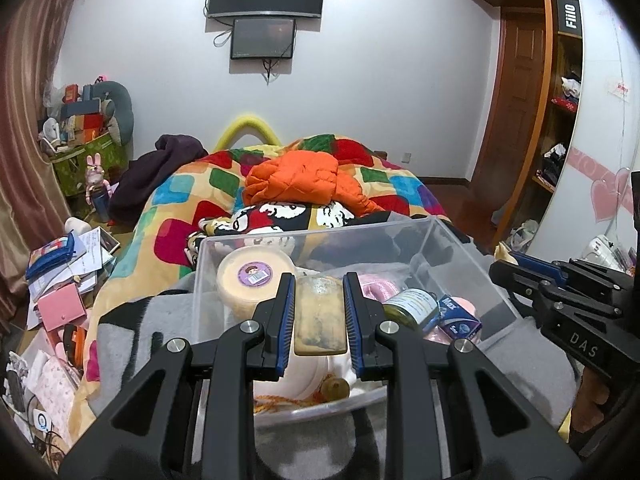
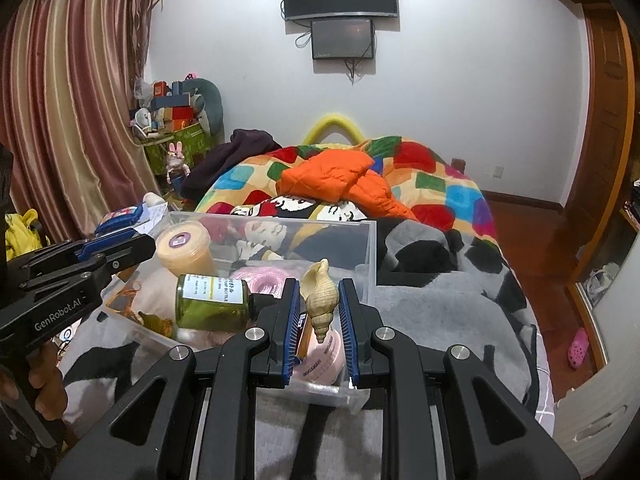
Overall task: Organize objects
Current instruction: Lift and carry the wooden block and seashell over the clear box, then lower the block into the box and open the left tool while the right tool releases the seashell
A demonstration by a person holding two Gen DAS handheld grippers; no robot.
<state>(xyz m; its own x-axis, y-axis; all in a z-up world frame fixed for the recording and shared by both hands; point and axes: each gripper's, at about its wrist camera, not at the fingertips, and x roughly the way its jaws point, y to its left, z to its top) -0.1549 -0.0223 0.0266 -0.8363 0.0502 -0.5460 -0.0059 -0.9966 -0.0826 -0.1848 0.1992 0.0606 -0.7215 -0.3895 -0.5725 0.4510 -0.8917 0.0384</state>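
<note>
Right gripper (image 2: pixel 319 312) pinches our shell (image 2: pixel 319 300), left gripper (image 1: pixel 319 316) clamps a tan block (image 1: pixel 319 320); we should lower both gently into the clear bin's (image 2: pixel 370 248) near gaps.

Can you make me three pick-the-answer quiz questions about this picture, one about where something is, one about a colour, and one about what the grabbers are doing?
1. Where is the green bottle?
A. in the clear box
B. on the floor
C. on the wall

2. What colour is the puffy jacket on the bed?
A. blue
B. orange
C. white

3. What is the right gripper doing?
A. hanging open with nothing in it
B. holding a cup
C. gripping a seashell

Answers: 1 A, the bottle lies on its side inside the box. 2 B, it is bright orange. 3 C, the shell sits between its fingers.
</note>
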